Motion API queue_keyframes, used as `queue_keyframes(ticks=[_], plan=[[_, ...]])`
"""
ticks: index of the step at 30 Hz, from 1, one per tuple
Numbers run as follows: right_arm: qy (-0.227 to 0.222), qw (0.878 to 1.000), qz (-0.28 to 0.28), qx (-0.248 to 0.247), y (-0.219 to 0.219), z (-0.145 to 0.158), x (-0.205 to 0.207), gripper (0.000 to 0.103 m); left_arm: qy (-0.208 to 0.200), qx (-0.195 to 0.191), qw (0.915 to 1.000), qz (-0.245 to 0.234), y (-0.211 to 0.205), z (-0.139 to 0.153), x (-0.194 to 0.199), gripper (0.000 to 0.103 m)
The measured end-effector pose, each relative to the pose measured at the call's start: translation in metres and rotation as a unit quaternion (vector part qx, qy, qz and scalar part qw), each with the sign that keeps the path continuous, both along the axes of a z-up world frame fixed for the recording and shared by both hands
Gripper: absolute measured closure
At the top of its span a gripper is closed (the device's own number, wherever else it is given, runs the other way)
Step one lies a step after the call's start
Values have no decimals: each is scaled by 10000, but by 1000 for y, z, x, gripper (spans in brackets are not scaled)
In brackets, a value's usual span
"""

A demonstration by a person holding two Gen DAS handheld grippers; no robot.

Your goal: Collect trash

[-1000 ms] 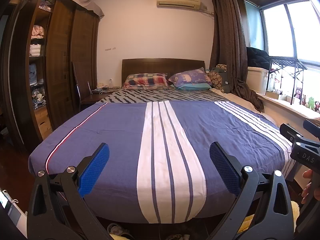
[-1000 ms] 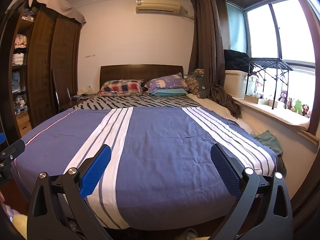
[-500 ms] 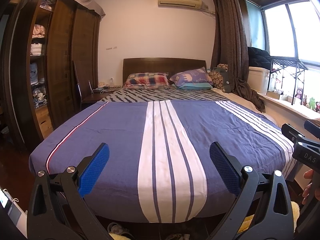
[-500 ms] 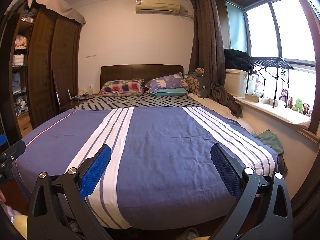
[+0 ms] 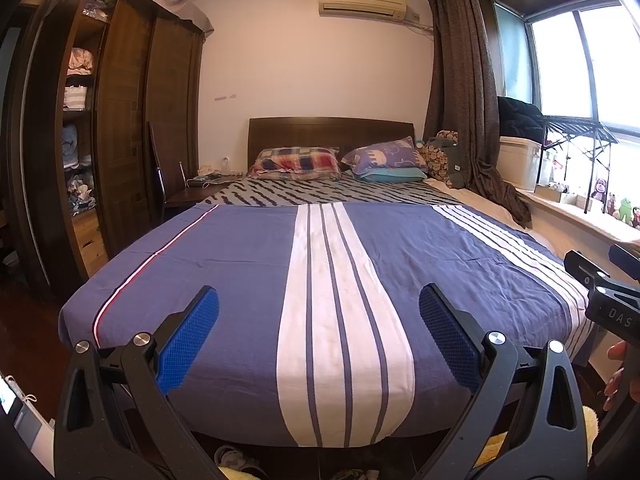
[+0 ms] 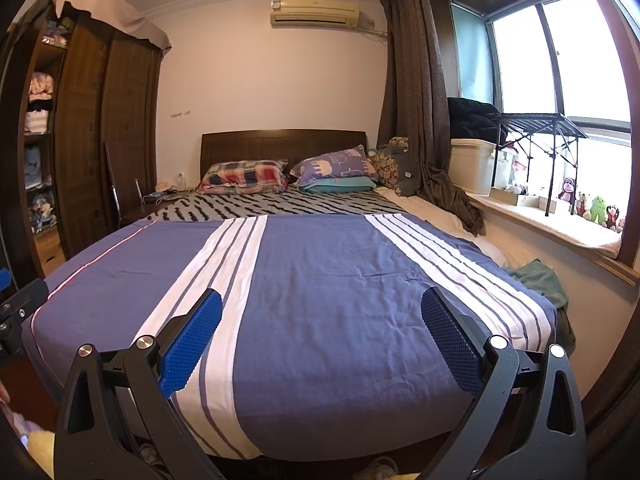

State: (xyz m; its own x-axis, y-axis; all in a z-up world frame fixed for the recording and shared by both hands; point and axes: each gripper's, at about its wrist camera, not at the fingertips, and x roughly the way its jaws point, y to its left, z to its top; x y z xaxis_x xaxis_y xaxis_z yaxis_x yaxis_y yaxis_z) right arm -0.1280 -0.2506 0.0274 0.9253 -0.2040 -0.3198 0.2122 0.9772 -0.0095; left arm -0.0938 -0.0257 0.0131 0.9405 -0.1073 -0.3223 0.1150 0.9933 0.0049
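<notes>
No trash shows in either view. My left gripper (image 5: 319, 312) is open and empty, held at the foot of a bed (image 5: 240, 264) with a blue cover with white stripes. My right gripper (image 6: 321, 314) is open and empty too, beside it to the right, over the same bed (image 6: 328, 272). Its body shows at the right edge of the left wrist view (image 5: 608, 304). The left gripper's body shows at the left edge of the right wrist view (image 6: 20, 308).
Pillows (image 5: 298, 163) lie at the headboard. A dark wardrobe (image 5: 120, 120) stands left, a nightstand (image 5: 188, 196) beside the bed. A window ledge (image 6: 560, 220) with toys and a white bin (image 6: 474, 164) runs right. Slippers (image 5: 236, 460) lie under the bed's foot.
Both views have drifted very slightly; the grippers stay open and hold nothing.
</notes>
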Motion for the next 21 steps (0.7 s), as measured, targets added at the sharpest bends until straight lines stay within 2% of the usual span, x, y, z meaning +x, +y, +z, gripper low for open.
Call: queue_keyframes(ticks=[10, 14, 21], plan=[[40, 10000, -38, 7, -1, -1, 1, 3, 54, -11, 10000, -2, 1, 1, 0, 8], [52, 10000, -56, 18, -1, -1, 3, 3, 215, -183, 9995, -171, 3, 1, 3, 8], [126, 9999, -44, 26, -3, -5, 9, 3, 165, -259, 9995, -107, 4, 0, 4, 8]])
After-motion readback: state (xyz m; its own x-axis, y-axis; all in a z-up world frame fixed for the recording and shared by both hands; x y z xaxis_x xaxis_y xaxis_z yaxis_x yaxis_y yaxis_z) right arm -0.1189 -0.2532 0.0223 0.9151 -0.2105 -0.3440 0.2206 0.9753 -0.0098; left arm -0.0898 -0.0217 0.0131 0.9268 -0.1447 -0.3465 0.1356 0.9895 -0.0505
